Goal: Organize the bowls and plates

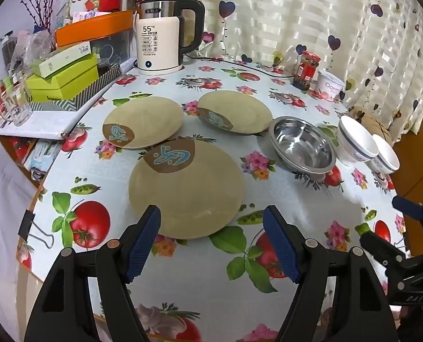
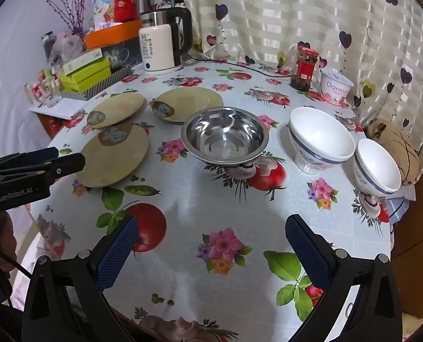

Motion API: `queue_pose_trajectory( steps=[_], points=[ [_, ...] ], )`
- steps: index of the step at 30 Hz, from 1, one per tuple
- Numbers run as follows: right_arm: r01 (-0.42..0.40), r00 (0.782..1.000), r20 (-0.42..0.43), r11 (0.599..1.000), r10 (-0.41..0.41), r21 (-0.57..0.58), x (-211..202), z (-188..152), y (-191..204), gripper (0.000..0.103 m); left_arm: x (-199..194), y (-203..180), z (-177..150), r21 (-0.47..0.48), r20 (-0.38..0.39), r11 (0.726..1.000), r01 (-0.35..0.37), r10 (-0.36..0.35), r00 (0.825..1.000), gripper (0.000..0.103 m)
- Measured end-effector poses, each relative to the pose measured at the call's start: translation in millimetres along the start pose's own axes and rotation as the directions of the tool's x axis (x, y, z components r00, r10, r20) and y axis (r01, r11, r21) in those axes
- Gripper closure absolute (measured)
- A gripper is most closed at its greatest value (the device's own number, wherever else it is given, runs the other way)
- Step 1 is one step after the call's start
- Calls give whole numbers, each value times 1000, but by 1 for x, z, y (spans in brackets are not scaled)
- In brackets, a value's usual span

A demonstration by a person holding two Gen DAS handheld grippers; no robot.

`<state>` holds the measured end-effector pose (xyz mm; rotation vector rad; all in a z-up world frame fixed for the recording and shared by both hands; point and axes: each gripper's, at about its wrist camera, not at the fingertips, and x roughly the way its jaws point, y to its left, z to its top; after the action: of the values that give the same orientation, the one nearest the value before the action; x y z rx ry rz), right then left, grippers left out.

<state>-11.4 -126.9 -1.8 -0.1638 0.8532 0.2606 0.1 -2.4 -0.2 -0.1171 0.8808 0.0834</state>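
Observation:
Three beige plates with a brown-and-blue patch lie on the flowered tablecloth: a near plate (image 1: pixel 185 188), a far left plate (image 1: pixel 144 121) and a far right plate (image 1: pixel 235 111). A steel bowl (image 2: pixel 225 135) stands in the middle, with two white blue-rimmed bowls (image 2: pixel 321 139) (image 2: pixel 378 166) to its right. My left gripper (image 1: pixel 211 228) hangs open just short of the near plate's front edge, touching nothing. My right gripper (image 2: pixel 211 245) is open over bare cloth, well short of the steel bowl. The left gripper (image 2: pixel 68 159) also shows at the left edge of the right wrist view.
A white kettle (image 1: pixel 158 44), stacked green boxes (image 1: pixel 66 77) and glass jars crowd the back left. A red-lidded jar (image 2: pixel 304 69) and a yoghurt tub (image 2: pixel 335 87) stand at the back right before the curtain. A woven brown object (image 2: pixel 394 148) sits at the right edge.

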Motion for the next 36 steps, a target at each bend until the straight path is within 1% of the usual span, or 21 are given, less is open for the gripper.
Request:
queue_pose_trajectory(
  steps=[1, 2, 3, 6, 7, 10, 23, 29, 36],
  points=[
    [-2, 1000, -23, 1000, 2, 1, 2, 0, 0, 0, 0, -1, 0, -1, -4, 1000, -5, 5, 1000, 28],
    [0, 1000, -22, 1000, 0, 1, 2, 1, -1, 0, 1, -3, 0, -3, -11, 1000, -7, 7, 1000, 28],
    [-1, 1000, -22, 1000, 1, 1, 3, 1, -1, 0, 0, 3, -2, -9, -18, 1000, 30, -30, 999, 28],
    [-7, 1000, -25, 1000, 7, 2, 8, 1, -4, 0, 2, 3, -2, -15, -31, 999, 30, -30, 999, 28],
    [6, 1000, -6, 1000, -6, -3, 0, 0, 0, 0, 2, 3, -2, -16, -35, 999, 34, -34, 999, 28],
    [9, 1000, -6, 1000, -9, -3, 0, 0, 0, 0, 4, 4, -4, -17, -37, 999, 40, -40, 998, 28],
    [0, 1000, -3, 1000, 0, 5, -1, 1, -2, 0, 3, 0, -4, 6, -38, 1000, 19, -19, 999, 28],
    [-14, 1000, 3, 1000, 14, 16, -3, 3, -6, 0, -2, 0, -2, 3, -15, 1000, 13, -13, 1000, 28],
    [-21, 1000, 6, 1000, 21, 15, -2, 5, -5, 0, -2, 5, 0, -16, -13, 1000, 13, -13, 1000, 28]
  ],
)
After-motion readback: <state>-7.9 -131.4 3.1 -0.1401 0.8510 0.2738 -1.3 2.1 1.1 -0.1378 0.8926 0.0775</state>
